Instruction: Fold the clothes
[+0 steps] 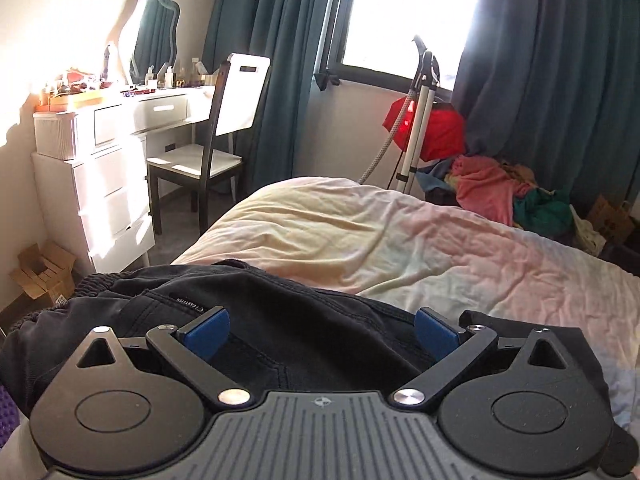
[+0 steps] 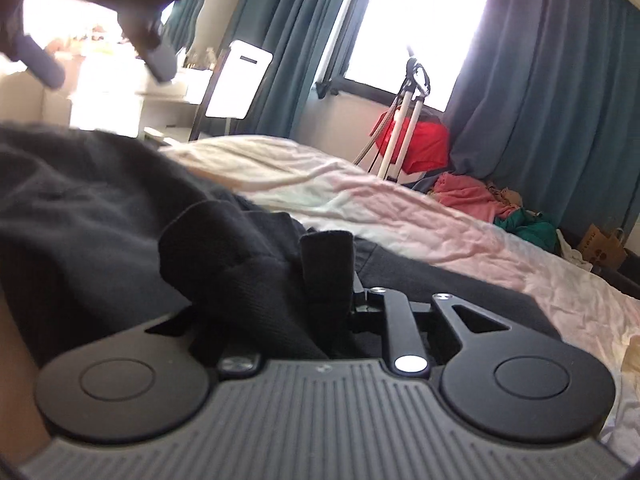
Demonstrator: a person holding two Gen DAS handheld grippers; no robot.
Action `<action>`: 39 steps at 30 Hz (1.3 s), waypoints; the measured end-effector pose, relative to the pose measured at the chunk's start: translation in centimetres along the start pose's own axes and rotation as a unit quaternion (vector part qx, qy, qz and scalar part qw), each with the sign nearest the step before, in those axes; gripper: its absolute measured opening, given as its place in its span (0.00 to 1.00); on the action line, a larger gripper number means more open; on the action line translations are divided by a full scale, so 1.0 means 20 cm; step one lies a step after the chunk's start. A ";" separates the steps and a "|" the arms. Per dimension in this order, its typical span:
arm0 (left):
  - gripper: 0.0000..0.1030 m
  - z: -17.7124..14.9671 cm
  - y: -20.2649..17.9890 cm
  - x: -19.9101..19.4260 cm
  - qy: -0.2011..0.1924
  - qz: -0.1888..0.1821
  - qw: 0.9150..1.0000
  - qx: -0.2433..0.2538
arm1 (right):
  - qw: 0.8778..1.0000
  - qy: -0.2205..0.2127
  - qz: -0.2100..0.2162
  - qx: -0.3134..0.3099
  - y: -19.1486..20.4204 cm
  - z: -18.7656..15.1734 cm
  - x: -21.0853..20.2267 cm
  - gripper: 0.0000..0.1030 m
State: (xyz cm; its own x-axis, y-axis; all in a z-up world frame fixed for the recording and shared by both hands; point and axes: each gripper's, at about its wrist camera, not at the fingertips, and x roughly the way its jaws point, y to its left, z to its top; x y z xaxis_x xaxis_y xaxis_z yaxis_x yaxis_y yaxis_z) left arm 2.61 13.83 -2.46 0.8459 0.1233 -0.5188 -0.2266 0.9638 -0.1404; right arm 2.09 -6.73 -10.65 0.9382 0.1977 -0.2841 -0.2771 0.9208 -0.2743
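Observation:
A black garment with an elastic waistband (image 1: pixel 280 320) lies on the near end of the bed (image 1: pixel 360 232). My left gripper (image 1: pixel 322 330) is open, its blue pads (image 1: pixel 208 330) spread wide just above the black cloth. My right gripper (image 2: pixel 324 280) is shut on a bunched fold of the same black garment (image 2: pixel 100 208), which covers its fingers. The left gripper also shows blurred at the top left of the right wrist view (image 2: pixel 100 60), above the garment.
A pile of pink, green and other clothes (image 1: pixel 504 192) lies at the bed's far right. A red cloth on a stand (image 1: pixel 436 132) is by the window. A white chair (image 1: pixel 216 128), a dresser (image 1: pixel 104 184) and cardboard boxes (image 1: pixel 40 280) stand left of the bed.

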 end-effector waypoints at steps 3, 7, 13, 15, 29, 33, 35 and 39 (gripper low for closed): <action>0.97 0.01 0.02 -0.02 -0.023 -0.021 0.999 -0.023 | 0.998 -0.060 0.036 -0.010 0.04 0.16 -0.12 0.19; 0.97 0.01 0.05 -0.04 -0.040 -0.027 0.998 -0.035 | 0.994 -0.036 0.094 -0.035 0.23 0.18 -0.10 0.19; 0.97 -0.05 0.00 0.00 -0.016 -0.038 0.999 0.001 | 0.991 0.037 0.127 0.028 0.23 0.11 -0.01 0.24; 0.97 -0.06 -0.02 0.01 -0.006 -0.049 0.999 0.007 | 0.987 0.050 0.149 0.044 0.19 0.13 -0.04 0.33; 0.97 -0.24 -0.21 0.02 0.048 -0.052 0.993 0.093 | 0.973 0.104 0.135 0.154 -0.52 0.08 -0.40 0.58; 0.97 -0.34 -0.29 0.00 0.045 -0.029 0.991 0.121 | 0.975 0.114 0.058 0.184 -0.68 -0.02 -0.33 0.58; 0.97 -0.38 -0.31 0.04 0.062 -0.009 0.990 0.126 | 0.970 0.123 0.043 0.203 -0.73 -0.08 -0.27 0.58; 0.97 -0.42 -0.27 0.16 0.107 0.015 0.989 0.104 | 0.965 0.166 0.026 0.202 -0.72 -0.17 -0.13 0.58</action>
State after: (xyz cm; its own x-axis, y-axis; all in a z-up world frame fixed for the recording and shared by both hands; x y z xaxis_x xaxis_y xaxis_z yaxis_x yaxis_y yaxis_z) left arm 2.52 6.95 -10.43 0.7141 0.1207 -0.6896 -0.1273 0.9910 0.0417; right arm 2.87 -21.69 -9.00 0.7889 0.1906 -0.5842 -0.1555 0.9817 0.1103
